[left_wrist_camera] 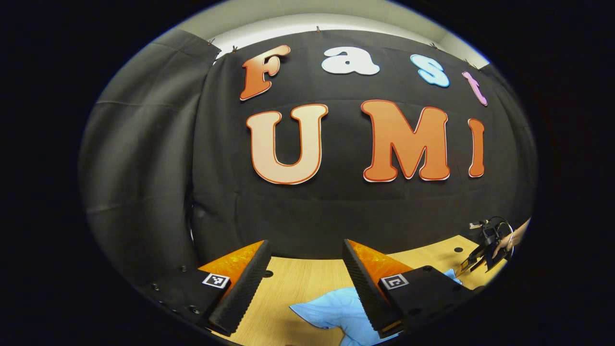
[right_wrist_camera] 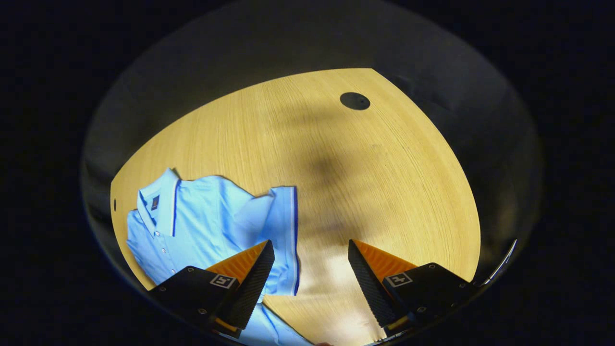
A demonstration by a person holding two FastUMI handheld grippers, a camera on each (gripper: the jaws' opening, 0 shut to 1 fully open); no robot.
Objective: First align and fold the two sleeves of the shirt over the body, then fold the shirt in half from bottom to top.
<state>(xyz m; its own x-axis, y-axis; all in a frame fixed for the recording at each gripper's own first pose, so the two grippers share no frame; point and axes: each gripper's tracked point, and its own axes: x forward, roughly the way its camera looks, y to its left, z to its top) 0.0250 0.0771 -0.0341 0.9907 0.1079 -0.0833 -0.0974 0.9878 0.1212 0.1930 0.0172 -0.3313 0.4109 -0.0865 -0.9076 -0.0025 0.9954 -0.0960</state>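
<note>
We are seeing the light-blue shirt [right_wrist_camera: 211, 226] cut off at seven o'clock, collar up, sleeve spread; both the left gripper [left_wrist_camera: 305, 283] and right gripper [right_wrist_camera: 310, 283] are gaping apart, gripping nothing.

A pale wooden worktop [right_wrist_camera: 384, 182] with a round dark hole [right_wrist_camera: 355, 101] stands before the booth's black cloth wall [left_wrist_camera: 144, 158].
</note>
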